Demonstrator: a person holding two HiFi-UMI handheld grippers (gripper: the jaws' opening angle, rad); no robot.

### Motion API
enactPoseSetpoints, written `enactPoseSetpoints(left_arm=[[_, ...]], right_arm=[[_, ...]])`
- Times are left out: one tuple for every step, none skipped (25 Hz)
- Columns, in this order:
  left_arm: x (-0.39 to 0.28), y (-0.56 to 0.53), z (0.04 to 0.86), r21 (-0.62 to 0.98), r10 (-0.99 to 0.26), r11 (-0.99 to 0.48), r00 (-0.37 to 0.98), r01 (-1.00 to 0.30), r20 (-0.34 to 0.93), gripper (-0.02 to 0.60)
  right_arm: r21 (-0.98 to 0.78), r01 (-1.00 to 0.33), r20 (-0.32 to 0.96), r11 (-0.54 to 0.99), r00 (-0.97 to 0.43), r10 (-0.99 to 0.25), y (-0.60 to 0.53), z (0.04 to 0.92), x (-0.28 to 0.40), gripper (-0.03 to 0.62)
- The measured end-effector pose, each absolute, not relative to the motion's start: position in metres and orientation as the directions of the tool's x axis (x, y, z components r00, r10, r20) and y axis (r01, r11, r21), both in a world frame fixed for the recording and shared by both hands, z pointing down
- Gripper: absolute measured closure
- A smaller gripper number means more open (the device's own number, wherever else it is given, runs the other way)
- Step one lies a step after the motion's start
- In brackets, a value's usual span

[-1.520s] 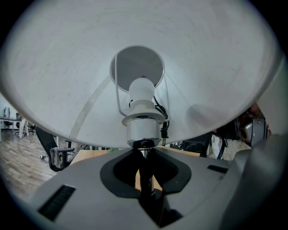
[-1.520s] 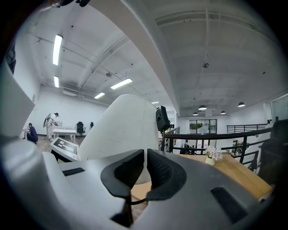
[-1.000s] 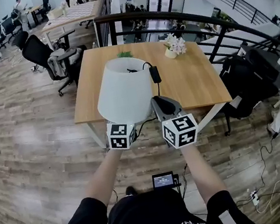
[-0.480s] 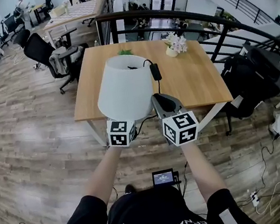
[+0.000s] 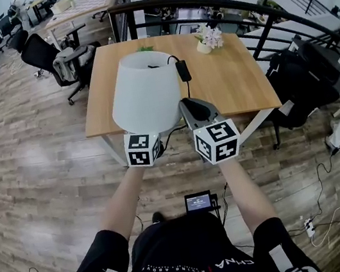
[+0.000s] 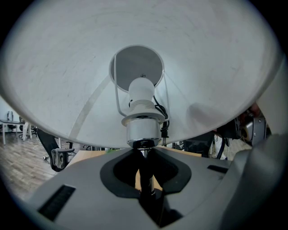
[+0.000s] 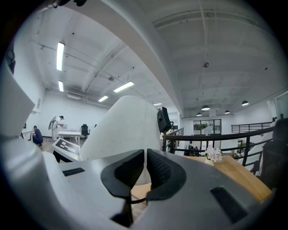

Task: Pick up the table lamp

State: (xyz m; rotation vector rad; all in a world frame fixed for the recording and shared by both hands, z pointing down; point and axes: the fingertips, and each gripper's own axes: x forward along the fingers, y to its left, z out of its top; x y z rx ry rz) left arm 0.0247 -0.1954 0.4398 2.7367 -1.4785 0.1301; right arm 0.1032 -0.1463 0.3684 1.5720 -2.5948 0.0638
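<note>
The table lamp's white shade [image 5: 146, 94] hangs in the air in front of the wooden table [image 5: 234, 91]. From beneath, the shade [image 6: 67, 67] fills the left gripper view, with the white bulb socket [image 6: 142, 96] and chrome collar [image 6: 143, 132] at its centre. My left gripper [image 6: 144, 155] is shut on the thin lamp stem [image 6: 145, 179] just under the collar; its marker cube [image 5: 141, 149] shows below the shade. The lamp's base is hidden. My right gripper [image 5: 189, 106] is just right of the shade, with its jaws [image 7: 145, 157] shut on nothing.
A black adapter [image 5: 181, 70] on the lamp's cord hangs by the shade's top rim. A small flower pot [image 5: 208, 39] stands at the table's far side. A black railing [image 5: 252, 13] runs behind. Office chairs [image 5: 45, 56] stand to the left, and a dark bag [image 5: 302, 89] to the right.
</note>
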Motion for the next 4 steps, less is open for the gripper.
enactPoseSetpoints(left_arm=[[0.0243,-0.1957,0.4406,-0.014,-0.832,-0.550,0.547,-0.835,0.086,0.510],[0.0237,-0.1958,0.4413,-0.013,-0.831,-0.552,0.549,-0.834,0.084,0.511],[0.0231,-0.1956,0.4420,-0.012,-0.831,-0.553,0.551,-0.833,0.082,0.509],[0.0225,-0.1953,0.4428,-0.011,-0.830,-0.555,0.552,-0.832,0.081,0.510]], right_arm=[[0.020,-0.886,0.113,0.463,-0.458,-0.882,-0.1463,0.3691,0.1025,0.549],[0.021,-0.887,0.113,0.461,-0.456,-0.883,-0.1461,0.3697,0.1017,0.549],[0.022,-0.888,0.113,0.460,-0.455,-0.883,-0.1457,0.3703,0.1009,0.549],[0.023,-0.888,0.113,0.459,-0.454,-0.884,-0.1452,0.3710,0.1000,0.549]])
